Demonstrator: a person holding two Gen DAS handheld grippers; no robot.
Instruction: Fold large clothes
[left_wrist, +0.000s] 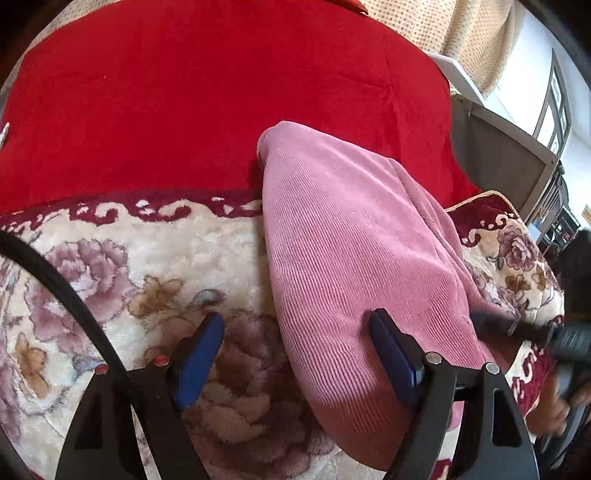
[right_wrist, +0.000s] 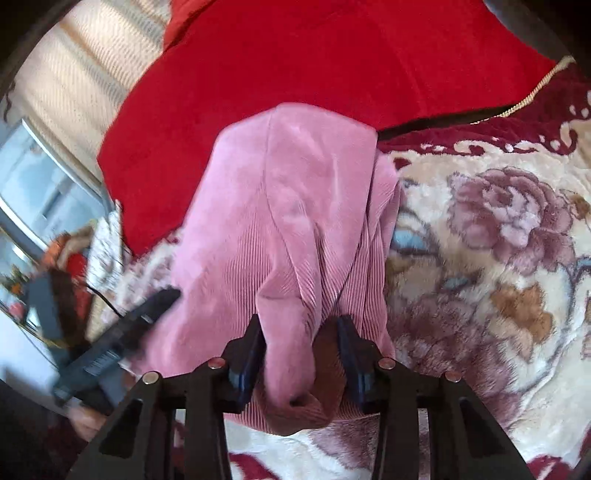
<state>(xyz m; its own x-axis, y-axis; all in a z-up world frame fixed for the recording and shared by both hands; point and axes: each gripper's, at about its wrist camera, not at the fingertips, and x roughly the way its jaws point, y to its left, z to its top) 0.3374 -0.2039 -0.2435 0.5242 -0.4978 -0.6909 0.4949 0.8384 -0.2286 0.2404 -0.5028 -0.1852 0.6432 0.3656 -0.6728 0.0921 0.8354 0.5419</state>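
Observation:
A pink corduroy garment (left_wrist: 351, 251) lies folded lengthwise on a floral plush blanket (left_wrist: 147, 266), its far end on a red cover (left_wrist: 203, 92). My left gripper (left_wrist: 297, 350) is open wide, its right finger (left_wrist: 391, 354) resting on the garment's near edge, its left finger over the blanket. In the right wrist view the garment (right_wrist: 288, 206) bunches toward me. My right gripper (right_wrist: 301, 354) stands half-closed around a raised fold of the pink cloth (right_wrist: 291, 369). The other gripper shows at the left (right_wrist: 122, 332).
The red cover (right_wrist: 295, 55) spreads across the far side of the bed. A beige dotted curtain (left_wrist: 461, 33) and a grey headboard panel (left_wrist: 506, 158) stand at the right. Shelving and clutter lie beyond the bed's edge (right_wrist: 44, 258).

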